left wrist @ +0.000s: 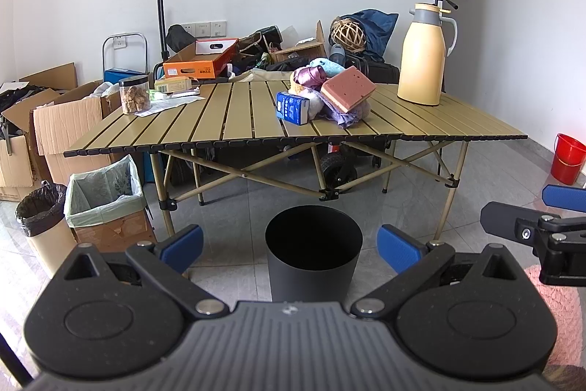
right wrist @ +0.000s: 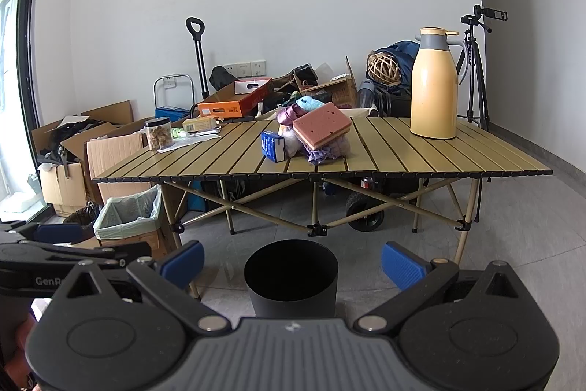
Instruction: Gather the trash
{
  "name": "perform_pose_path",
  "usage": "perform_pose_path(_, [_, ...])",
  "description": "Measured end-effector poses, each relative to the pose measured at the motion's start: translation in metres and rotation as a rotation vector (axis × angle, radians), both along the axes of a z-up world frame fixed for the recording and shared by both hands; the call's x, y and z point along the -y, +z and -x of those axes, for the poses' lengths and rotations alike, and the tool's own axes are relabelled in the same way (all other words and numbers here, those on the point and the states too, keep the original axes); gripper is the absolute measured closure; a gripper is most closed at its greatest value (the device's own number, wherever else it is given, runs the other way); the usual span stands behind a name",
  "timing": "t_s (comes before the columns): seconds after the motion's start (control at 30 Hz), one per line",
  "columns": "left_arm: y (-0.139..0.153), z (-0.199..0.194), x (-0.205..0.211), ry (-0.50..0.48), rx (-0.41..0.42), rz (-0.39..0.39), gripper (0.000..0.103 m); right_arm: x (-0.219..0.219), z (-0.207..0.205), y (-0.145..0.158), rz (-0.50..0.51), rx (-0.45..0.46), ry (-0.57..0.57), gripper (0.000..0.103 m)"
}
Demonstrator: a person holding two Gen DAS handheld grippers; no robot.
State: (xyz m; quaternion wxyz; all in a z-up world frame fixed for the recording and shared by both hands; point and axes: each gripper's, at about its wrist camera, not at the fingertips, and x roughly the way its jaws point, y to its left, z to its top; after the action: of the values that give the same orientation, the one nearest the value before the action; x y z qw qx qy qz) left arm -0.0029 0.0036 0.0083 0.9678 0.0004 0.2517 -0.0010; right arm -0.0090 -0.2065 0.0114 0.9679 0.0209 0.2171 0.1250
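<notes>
On the slatted folding table [left wrist: 227,120] [right wrist: 227,152] lies a heap: a pink sponge [left wrist: 348,87] [right wrist: 322,125], a blue carton [left wrist: 293,107] [right wrist: 273,145], purple cloth [left wrist: 344,116] and a teal fluffy item [left wrist: 324,65]. A black round bin [left wrist: 313,266] [right wrist: 291,281] stands on the floor in front of the table, its mouth facing me. My left gripper [left wrist: 291,248] is open and holds nothing, level with the bin, well short of the table. My right gripper [right wrist: 293,264] is likewise open with nothing in it, beside the left one.
A yellow thermos [left wrist: 421,54] and a snack jar [left wrist: 134,94] stand on the table. At floor left sit a cardboard box with a green liner [left wrist: 106,196] and a bag-lined bin [left wrist: 40,211]. A red bucket [left wrist: 567,158] and a tripod [right wrist: 476,68] are on the right.
</notes>
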Motion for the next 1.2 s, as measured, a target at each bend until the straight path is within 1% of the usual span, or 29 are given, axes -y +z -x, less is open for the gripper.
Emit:
perform_pose_path(0.37, [0.003,0.001,0.0,-0.003,0.0,0.001,0.0,0.002,-0.002,-0.001,-0.002,0.006,-0.004,0.0])
perform_pose_path(0.47, [0.006,0.0,0.001,-0.001,0.003,0.001,0.0,-0.001,0.001,0.008,-0.002,0.014,-0.006,0.0])
perform_pose_path(0.63, [0.007,-0.004,0.0,-0.005,0.008,0.004,0.0,0.0,-0.005,0.006,0.004,0.02,-0.006,0.0])
perform_pose_path(1.2, [-0.007,-0.044,-0.005,-0.024,0.016,0.017,0.0,0.0,-0.036,-0.004,0.021,0.017,-0.025,0.0])
